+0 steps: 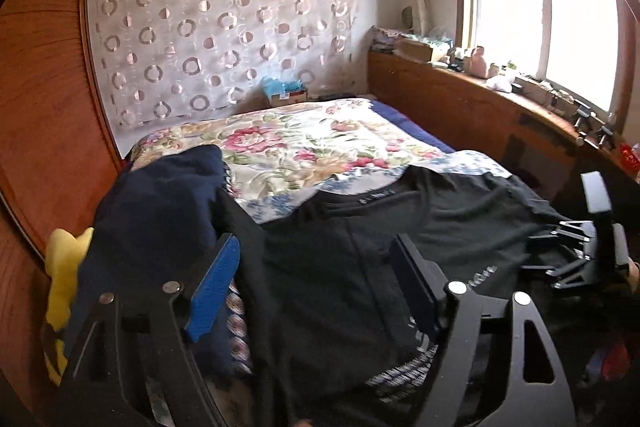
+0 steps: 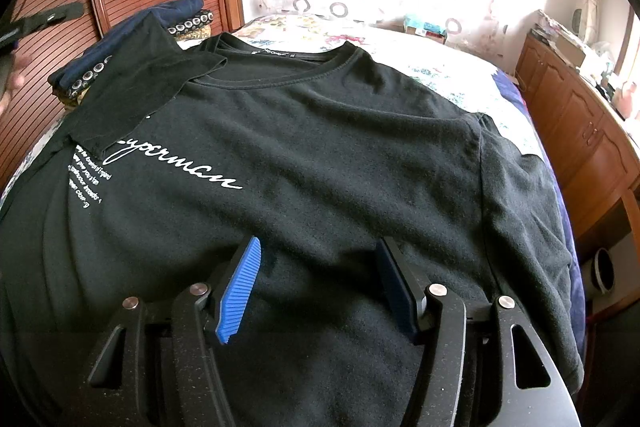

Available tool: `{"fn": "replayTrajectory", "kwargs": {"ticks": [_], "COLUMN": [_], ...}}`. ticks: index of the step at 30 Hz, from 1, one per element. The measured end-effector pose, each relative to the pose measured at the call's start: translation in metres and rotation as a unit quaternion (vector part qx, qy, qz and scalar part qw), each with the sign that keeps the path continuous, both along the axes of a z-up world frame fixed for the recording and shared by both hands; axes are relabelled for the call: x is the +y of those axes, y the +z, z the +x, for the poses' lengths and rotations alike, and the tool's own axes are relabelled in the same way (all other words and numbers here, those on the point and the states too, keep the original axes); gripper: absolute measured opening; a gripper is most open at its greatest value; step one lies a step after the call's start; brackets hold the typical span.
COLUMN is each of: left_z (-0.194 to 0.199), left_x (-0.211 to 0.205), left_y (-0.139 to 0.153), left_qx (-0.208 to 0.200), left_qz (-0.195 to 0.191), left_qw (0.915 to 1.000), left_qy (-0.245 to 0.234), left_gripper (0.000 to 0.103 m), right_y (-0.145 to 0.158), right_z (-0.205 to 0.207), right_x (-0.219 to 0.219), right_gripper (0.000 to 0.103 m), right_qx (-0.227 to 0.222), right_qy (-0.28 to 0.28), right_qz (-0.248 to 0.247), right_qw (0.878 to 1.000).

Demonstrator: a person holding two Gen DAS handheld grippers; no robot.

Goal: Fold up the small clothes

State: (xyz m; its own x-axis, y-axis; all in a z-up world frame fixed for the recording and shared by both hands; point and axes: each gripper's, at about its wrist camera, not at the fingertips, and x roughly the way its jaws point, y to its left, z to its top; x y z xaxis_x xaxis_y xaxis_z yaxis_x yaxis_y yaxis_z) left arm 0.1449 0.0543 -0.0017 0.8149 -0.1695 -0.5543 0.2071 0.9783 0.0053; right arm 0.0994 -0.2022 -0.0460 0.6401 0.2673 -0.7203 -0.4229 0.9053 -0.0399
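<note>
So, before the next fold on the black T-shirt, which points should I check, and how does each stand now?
1. Left sleeve of the black cotton T-shirt with white script folded onto the chest: ok.
2. Right sleeve folded in: not ok, it lies flat outward.
3. Left gripper open, nothing between its jaws: ok.
4. Right gripper open above the shirt: ok.
5. Stack of folded navy clothes clear of the shirt: not ok, the folded sleeve overlaps it.
6. Bottom hem straight: cannot tell.

T-shirt (image 2: 320, 147) lies on bed (image 2: 440, 67), folded clothes (image 2: 132, 47) left.
</note>
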Motion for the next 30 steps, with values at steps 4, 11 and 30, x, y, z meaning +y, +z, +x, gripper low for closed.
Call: {"fn": "replayTrajectory", "kwargs": {"ticks": [4, 11, 30], "left_z": [-0.019, -0.036, -0.062], "left_x": [-0.008, -0.014, -0.058], "left_y": [-0.010, -0.045, -0.076], "left_qx": [-0.006, 0.010, 0.038], "left_qz": [-0.007, -0.027, -0.024], "left_qw": [0.9999, 0.9992, 0.9989], "left_qy": [0.011, 0.027, -0.015], "left_gripper": [0.078, 0.078, 0.078], "right_y": [0.000, 0.000, 0.033], "right_z": [0.000, 0.000, -0.036], "right_x": [0.000, -0.001, -0.111], "right_gripper": [0.062, 0.063, 0.063], "right_qx": [0.000, 0.000, -0.060], "right_qy": [0.000, 0.000, -0.114], "right_qz": [0.000, 0.003, 0.042], "right_qw": [1.000, 1.000, 0.991]}}
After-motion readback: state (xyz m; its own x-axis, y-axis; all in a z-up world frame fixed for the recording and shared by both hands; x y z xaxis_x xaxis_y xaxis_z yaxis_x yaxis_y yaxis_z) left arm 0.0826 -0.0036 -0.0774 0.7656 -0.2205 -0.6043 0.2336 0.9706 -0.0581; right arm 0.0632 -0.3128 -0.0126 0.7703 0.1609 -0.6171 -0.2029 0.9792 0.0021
